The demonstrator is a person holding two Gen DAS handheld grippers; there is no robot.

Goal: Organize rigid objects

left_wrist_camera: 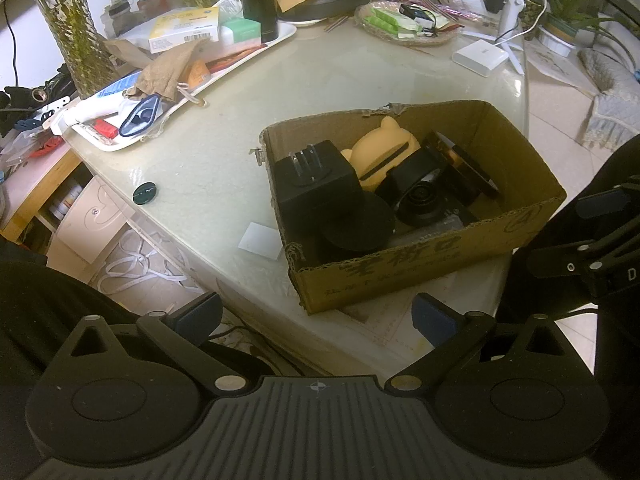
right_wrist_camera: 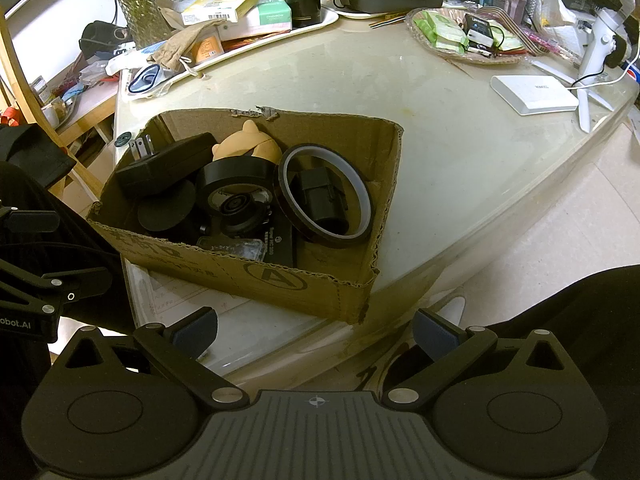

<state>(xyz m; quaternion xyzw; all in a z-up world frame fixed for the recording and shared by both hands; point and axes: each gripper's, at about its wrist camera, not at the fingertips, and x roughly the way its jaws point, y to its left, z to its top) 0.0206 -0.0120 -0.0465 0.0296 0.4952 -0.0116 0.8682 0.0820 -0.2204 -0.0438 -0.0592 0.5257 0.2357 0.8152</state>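
Well, cardboard box (right_wrist_camera: 280,280) overhangs table (right_wrist_camera: 460,160) edge (slightly).

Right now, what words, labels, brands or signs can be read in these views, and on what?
"obot.AI", cut off by the frame edge: left gripper body.
"CHANDOW": green box, small, uncertain.
Circled "A" sign: cardboard box front wall.
Chinese print on the cardboard box: too distorted to read.
Yellow box barcode label, white box mark: too small to read.
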